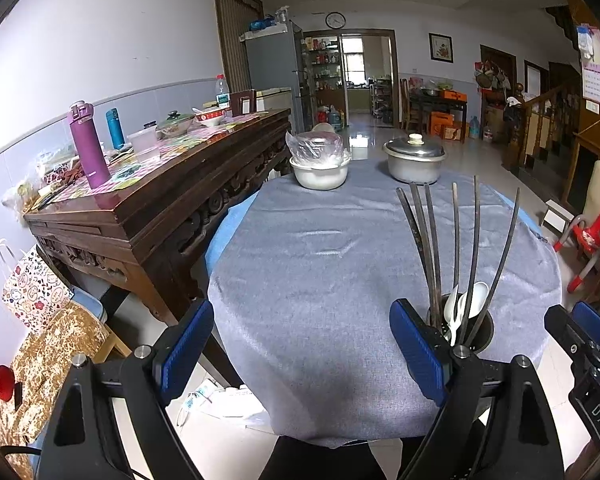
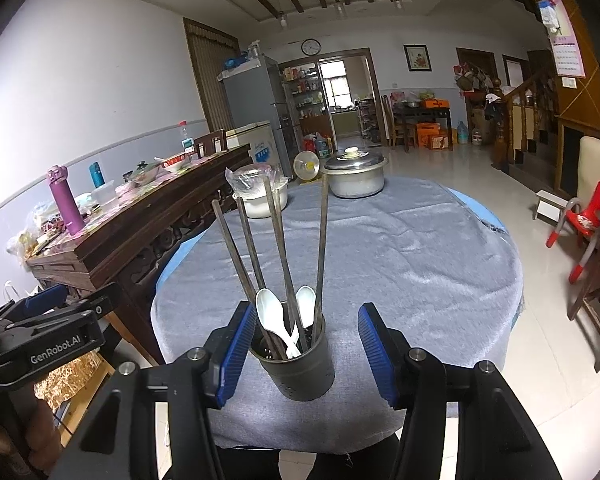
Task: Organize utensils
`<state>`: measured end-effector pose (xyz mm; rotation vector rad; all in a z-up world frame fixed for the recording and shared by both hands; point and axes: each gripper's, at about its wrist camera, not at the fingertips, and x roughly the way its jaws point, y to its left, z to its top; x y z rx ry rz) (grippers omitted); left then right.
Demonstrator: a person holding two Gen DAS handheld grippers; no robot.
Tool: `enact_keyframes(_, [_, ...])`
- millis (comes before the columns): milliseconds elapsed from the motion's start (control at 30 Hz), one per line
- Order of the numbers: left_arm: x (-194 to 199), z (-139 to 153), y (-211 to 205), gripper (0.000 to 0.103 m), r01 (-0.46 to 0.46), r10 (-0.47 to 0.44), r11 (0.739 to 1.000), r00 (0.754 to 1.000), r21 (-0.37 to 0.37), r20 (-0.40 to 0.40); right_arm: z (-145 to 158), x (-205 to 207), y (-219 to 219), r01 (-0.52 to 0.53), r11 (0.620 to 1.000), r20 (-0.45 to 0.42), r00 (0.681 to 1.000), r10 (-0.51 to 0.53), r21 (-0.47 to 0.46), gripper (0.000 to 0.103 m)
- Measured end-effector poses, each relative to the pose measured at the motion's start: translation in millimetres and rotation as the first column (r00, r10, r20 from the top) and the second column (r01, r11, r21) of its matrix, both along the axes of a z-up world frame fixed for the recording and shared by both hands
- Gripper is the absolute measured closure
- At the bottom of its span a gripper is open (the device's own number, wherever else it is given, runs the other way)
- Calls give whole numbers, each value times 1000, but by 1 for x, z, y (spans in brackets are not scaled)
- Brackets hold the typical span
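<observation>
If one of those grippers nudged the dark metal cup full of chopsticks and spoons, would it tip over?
Probably easily. The dark perforated metal utensil cup is narrow, and the long dark chopsticks tower above its rim, leaning outward. It stands on soft grey tablecloth, so it may catch rather than slide. The white plastic spoons add little weight.

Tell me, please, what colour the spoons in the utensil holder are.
White spoons, clearest in the right wrist view.

Evenly lit by soft daylight from the far window [image 2: 337, 87]. Glare on the glossy floor [image 1: 358, 142]; faint sheen on the bench cloth [image 1: 328, 240]. Strong fisheye bending and black vignetting at corners. Sharp throughout, shadows weak.
</observation>
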<state>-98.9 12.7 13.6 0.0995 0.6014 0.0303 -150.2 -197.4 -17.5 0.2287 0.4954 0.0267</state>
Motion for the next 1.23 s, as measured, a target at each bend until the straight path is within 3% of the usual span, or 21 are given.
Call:
enact_keyframes(1000, [-2, -1, 7, 13, 13, -13, 1000, 1000, -7, -5, -5, 5, 9, -18, 1000, -3, 1000, 18, 0, 45])
enact_keyframes(1133, [6, -1, 4, 13, 66, -67, 997, 998, -38, -18, -6, 10, 2, -8, 1000, -3, 1000, 8, 6, 45])
enact_keyframes(1233, [33, -7, 10, 13, 67, -71, 995, 996, -74, -50, -8, 20, -20, 48, 999, 2, 999, -49, 14, 42])
